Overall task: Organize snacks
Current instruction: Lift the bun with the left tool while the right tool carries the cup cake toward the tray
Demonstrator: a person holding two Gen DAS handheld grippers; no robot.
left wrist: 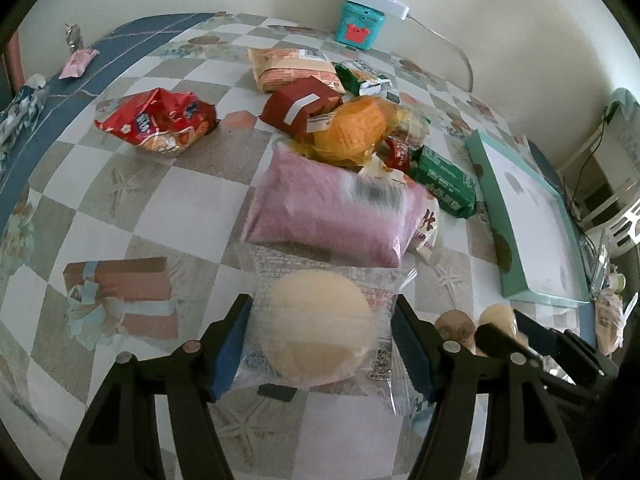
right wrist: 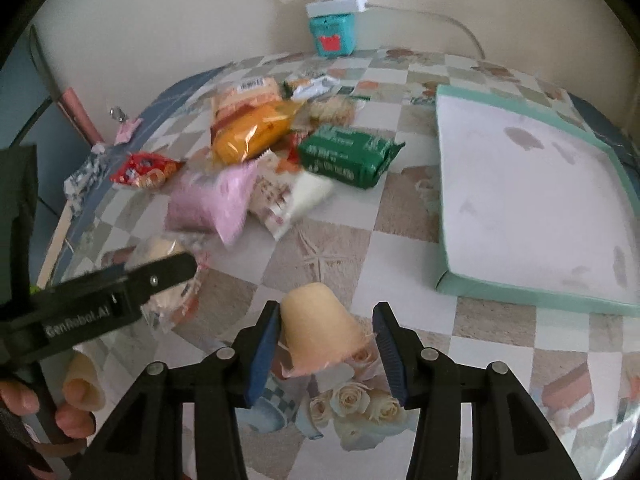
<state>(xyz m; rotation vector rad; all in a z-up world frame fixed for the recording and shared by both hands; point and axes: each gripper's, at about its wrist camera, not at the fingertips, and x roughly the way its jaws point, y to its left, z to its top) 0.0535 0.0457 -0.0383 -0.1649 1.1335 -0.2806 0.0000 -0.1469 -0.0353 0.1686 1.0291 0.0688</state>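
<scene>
In the left wrist view my left gripper (left wrist: 320, 344) is shut on a round pale bun in a clear wrapper (left wrist: 320, 328), both blue pads against the wrapper's sides. In the right wrist view the bun (right wrist: 164, 280) shows under the left gripper's black finger (right wrist: 160, 276). My right gripper (right wrist: 326, 352) is shut on a cone-shaped pale cake (right wrist: 320, 332), tilted with its wide end toward the camera. The left pad touches the cake and crinkled wrapper fills the side by the right pad. A second such cake (right wrist: 82, 380) lies by the person's hand (right wrist: 60, 412).
A teal tray with a bare white floor (right wrist: 520, 200) (left wrist: 532, 220) lies to the right. Behind the bun are a pink bag (left wrist: 328, 208), an orange pack (left wrist: 348, 128), a green pack (left wrist: 444, 176) and a red bag (left wrist: 156, 120). A teal box (left wrist: 358, 24) stands at the wall.
</scene>
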